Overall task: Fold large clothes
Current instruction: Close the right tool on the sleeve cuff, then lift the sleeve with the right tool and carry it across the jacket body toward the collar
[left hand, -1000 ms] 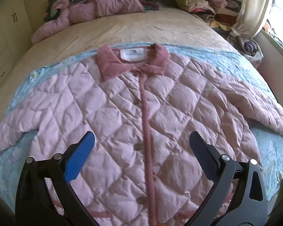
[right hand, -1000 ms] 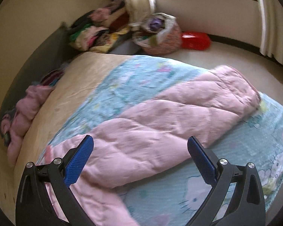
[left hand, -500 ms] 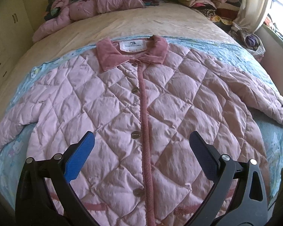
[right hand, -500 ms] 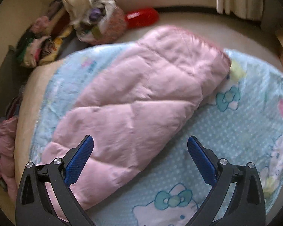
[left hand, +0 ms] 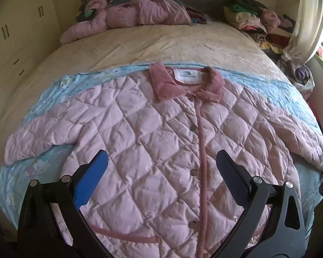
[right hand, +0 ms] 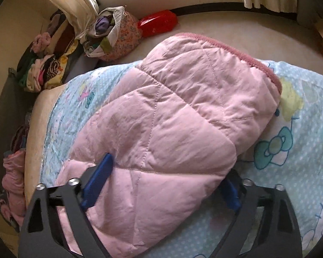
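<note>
Bed: beige bed (left hand: 165, 43) in a bedroom, with a pale blue cartoon blanket (left hand: 275, 86) laid over its near half as a folding surface.
Background: loose clothes (left hand: 140, 14) heaped by the headboard, another pile at the far corner, a stuffed bag (right hand: 116, 36) and a red case (right hand: 159, 22) on the floor by the curtain.
Jacket: pink quilted jacket (left hand: 161, 142) lies flat on the blanket, front up, buttoned, collar (left hand: 185, 83) pointing to the headboard, both sleeves spread out to the sides. Laid open like this, likely so the sleeves can be folded in first.
Right sleeve: sleeve (right hand: 178, 116) runs out toward the bed's edge, its ribbed cuff (right hand: 247, 58) at the far end.
Right gripper: right gripper (right hand: 161, 185) straddles the sleeve partway along it, jaws having just been closing, one blue pad on each side of the padded cloth. The sleeve sits between them; the left pad seems to press into it, the right one is half hidden, so a firm hold cannot be confirmed.
Left gripper: left gripper (left hand: 161, 172) hangs above the jacket's lower front, jaws wide, holding nothing, touching nothing.
Step in hand: probably taking the sleeve to carry it across the chest.
Progress: early; no fold made yet.
Risk: puffy filling may slip from a shallow pinch.
</note>
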`<action>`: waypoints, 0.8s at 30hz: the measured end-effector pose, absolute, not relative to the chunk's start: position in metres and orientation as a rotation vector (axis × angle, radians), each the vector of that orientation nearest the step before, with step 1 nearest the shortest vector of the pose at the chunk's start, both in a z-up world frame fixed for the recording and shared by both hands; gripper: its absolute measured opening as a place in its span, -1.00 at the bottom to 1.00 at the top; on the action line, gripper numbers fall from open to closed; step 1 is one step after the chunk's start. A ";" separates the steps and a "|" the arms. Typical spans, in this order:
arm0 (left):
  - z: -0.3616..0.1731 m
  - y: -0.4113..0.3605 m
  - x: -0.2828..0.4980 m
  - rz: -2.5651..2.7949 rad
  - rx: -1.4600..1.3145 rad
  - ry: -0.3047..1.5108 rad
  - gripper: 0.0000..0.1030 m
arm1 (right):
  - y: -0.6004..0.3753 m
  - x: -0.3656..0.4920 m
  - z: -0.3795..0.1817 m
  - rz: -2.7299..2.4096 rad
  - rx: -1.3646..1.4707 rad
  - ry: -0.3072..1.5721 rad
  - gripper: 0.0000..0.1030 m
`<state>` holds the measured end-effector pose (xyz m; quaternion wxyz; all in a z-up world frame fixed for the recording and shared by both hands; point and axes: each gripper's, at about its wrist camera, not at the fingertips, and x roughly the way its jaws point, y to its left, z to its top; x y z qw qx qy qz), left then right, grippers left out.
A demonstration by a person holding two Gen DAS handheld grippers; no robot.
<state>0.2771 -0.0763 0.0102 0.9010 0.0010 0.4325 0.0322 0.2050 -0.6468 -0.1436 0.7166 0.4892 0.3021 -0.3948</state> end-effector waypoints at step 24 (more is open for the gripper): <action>0.042 -0.001 0.289 0.105 -0.068 0.868 0.82 | -0.520 0.230 0.061 -0.272 0.791 0.352 -0.64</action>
